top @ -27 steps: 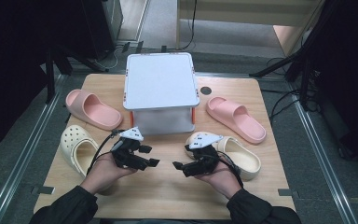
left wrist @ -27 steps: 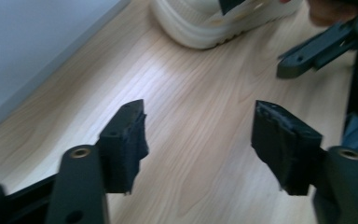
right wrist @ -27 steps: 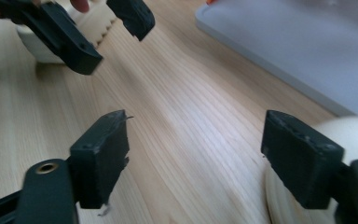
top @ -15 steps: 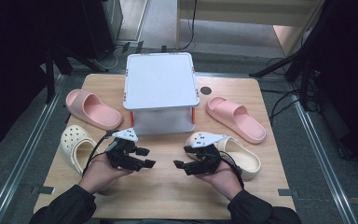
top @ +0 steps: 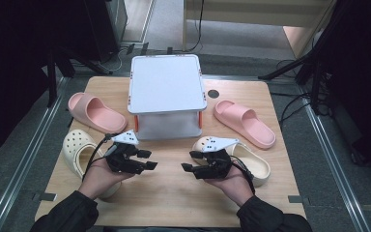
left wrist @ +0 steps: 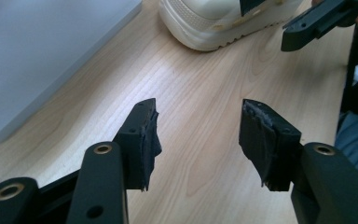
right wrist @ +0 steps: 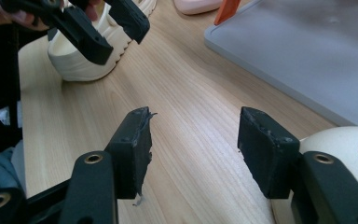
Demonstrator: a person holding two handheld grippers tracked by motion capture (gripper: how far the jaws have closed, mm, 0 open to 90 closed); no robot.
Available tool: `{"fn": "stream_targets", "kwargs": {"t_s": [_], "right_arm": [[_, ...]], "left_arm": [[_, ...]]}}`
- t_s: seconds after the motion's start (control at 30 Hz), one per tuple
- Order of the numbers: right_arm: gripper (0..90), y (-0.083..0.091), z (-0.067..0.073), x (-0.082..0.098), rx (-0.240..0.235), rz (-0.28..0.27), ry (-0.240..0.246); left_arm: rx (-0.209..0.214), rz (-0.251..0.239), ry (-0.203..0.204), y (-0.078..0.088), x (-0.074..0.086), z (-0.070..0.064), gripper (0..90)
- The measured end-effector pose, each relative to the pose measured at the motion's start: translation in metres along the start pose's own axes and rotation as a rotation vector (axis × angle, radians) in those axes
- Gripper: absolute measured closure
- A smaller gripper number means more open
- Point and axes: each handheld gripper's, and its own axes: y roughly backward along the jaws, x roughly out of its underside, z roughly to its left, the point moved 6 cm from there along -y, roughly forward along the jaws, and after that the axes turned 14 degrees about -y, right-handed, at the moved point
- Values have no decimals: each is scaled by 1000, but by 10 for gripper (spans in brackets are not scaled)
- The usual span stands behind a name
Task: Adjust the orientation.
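One cam hangs overhead, looking forward and down on the whole table (top: 174, 193). The other two ride low on the grippers, facing each other, sharing the bare wood between.

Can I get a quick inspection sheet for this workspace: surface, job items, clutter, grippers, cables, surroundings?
Surface: wooden table, bare in front of the grippers.
Job's things: cream clog by the left hand, second cream clog by the right hand; neither is held.
Clutter: lidded white box at centre; pink slide on its left, second pink slide on its right.
Grippers: left gripper open, nothing between the jaws; right gripper open, nothing between the jaws; they point toward each other.
Cables: black cable trails from the left gripper across the clog.
Surroundings: grey floor, dark stands and floor cables around the table.
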Motion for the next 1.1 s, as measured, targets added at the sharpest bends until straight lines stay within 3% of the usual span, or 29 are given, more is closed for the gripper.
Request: {"fn": "stream_targets", "kwargs": {"t_s": [0.03,0.17,0.23,0.43,0.9,1.1], "right_arm": [[453,0,0,0,6,-2,8],[553,0,0,-3,7,17,-37],[565,1,-1,-4,4,11,-34],[566,-3,1,-4,2,13,10],[565,-19,9,-6,-51,99,15],[560,-25,13,-8,-70,123,27]], "left_arm": [[1,9,22,4,0,1,484],[-26,10,29,10,3,3,503],[-38,19,37,12,6,5,505],[-57,3,65,23,10,7,508],[-92,10,146,45,22,8,531],[-141,12,177,59,30,11,542]]}}
